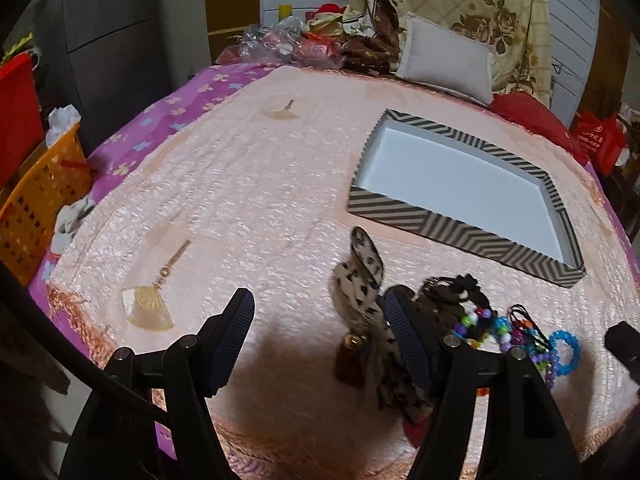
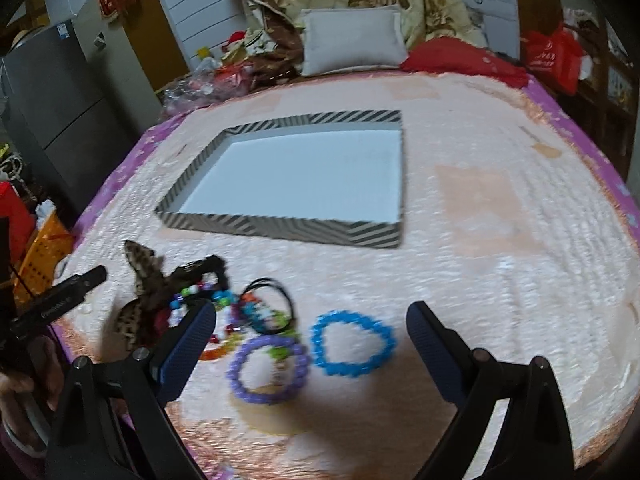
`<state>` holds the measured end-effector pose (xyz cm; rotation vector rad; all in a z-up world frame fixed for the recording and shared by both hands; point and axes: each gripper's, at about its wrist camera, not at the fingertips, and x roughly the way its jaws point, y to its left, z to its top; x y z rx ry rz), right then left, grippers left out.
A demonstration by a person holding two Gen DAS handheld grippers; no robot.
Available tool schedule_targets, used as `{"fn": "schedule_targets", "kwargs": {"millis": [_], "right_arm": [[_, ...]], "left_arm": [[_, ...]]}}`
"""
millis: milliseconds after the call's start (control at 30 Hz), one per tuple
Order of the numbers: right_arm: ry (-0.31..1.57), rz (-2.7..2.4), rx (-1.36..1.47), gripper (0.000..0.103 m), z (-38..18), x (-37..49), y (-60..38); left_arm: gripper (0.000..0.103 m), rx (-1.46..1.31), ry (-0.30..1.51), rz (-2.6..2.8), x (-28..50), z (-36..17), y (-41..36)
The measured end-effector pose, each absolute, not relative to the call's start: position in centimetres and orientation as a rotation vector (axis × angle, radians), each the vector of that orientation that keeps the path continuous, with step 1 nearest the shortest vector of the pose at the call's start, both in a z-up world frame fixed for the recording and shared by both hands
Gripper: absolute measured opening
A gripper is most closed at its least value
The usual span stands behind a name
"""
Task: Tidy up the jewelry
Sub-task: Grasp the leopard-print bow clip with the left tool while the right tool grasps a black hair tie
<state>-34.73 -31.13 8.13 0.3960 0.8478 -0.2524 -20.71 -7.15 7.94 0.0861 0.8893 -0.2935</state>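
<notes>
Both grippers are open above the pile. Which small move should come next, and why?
Probably lower the right gripper onto the blue bead bracelet and close. Its jaws stand wide open, the bracelet lies flat on the blanket between them, slightly apart from the tangled pile, and the striped box behind is empty.

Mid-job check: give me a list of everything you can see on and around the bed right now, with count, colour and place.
striped box: 1, black-and-white outside, white inside, nothing in it, mid-bed
blue bracelet: 1, near edge
purple bracelet: 1, left of the blue one
jewelry pile: several, multicoloured beads and black cords, count unclear
leopard-print hair tie: 1, beige and black, left of pile
pillow: 1, grey, far end
orange basket: 1, beside bed
left gripper: open
right gripper: open, over the bracelets
</notes>
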Motion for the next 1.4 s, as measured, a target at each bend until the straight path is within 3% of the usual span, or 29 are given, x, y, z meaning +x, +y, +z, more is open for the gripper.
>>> {"fn": "schedule_targets", "kwargs": {"millis": [800, 1400], "right_arm": [[0.878, -0.219, 0.273, 0.098, 8.4, -34.1, -29.1], [0.908, -0.195, 0.303, 0.098, 7.5, -33.4, -29.1]], "left_arm": [[0.054, 0.11, 0.892, -0.271, -21.2, 7.6, -6.6], [0.054, 0.0, 1.025, -0.371, -19.5, 4.9, -5.4]]}}
